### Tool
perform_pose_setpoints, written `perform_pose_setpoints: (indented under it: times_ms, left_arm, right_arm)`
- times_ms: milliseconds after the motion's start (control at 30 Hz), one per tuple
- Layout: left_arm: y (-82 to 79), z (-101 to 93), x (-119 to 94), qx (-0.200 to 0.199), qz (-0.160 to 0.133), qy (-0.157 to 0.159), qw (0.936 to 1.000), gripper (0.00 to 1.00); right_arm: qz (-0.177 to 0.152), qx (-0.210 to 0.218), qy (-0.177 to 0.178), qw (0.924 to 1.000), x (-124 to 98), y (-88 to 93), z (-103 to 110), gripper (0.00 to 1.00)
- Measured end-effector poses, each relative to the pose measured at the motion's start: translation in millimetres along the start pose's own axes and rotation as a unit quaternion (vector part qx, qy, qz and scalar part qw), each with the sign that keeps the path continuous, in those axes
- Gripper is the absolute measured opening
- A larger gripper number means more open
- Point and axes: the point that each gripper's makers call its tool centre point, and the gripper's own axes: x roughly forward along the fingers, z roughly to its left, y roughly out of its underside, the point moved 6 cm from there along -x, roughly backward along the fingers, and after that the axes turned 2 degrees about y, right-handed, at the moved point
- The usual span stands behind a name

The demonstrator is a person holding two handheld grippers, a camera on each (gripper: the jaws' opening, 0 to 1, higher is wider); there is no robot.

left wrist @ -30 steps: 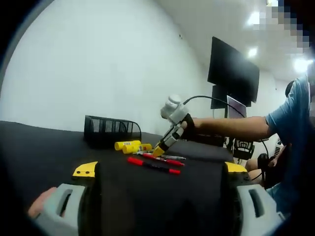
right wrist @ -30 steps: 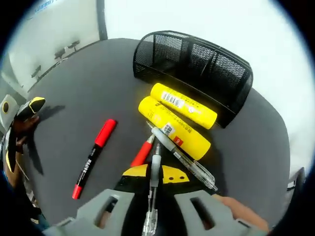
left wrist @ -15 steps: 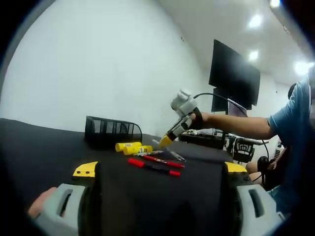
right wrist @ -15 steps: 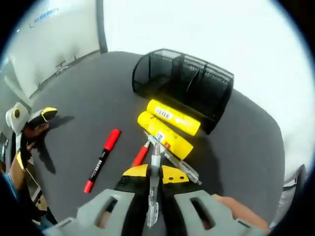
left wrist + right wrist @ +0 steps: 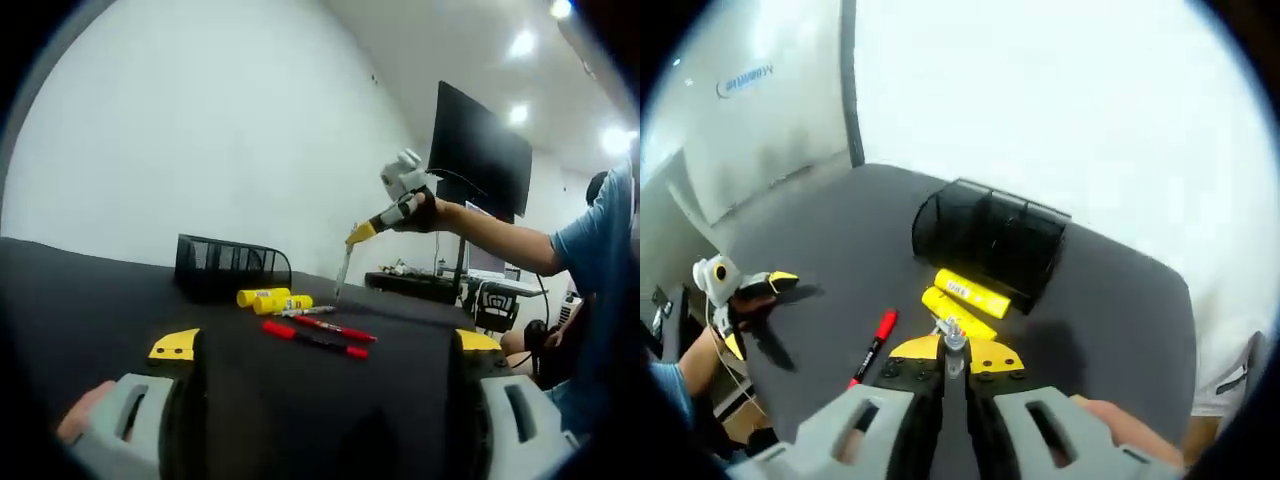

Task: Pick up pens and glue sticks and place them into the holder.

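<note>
Right gripper (image 5: 954,352) pinched grey pen (image 5: 954,340), lifted higher above table (image 5: 820,240) than second ago. Left gripper (image 5: 325,350) spread wide, empty. Glue sticks (image 5: 965,297) beside holder (image 5: 990,238), mid-table.

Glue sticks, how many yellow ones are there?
2. Both lie side by side on the table just in front of the holder: one glue stick nearer it, the other behind the right gripper.
</note>
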Motion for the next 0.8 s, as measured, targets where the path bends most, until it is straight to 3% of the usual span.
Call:
perform_pose_setpoints:
  times_ms: [400,633,800]
  left_arm:
    - [0.6,-1.1,0.1,0.001,0.001,0.002,1.0,0.95]
    - [0.6,-1.1,-0.3,0.001,0.0,0.003,1.0,0.95]
    - [0.1,-1.3,-0.6,0.001,-0.001,0.002,1.0,0.95]
  right_arm:
    - [-0.025,0.005,0.017,0.9995,-41.0,-25.4,-20.9,0.05]
    - [-0.025,0.001,0.017,0.9995,-41.3,-37.0,-21.9,0.05]
    - [-0.024,-0.005,0.015,0.9996,-32.8,-55.0,-23.2,0.05]
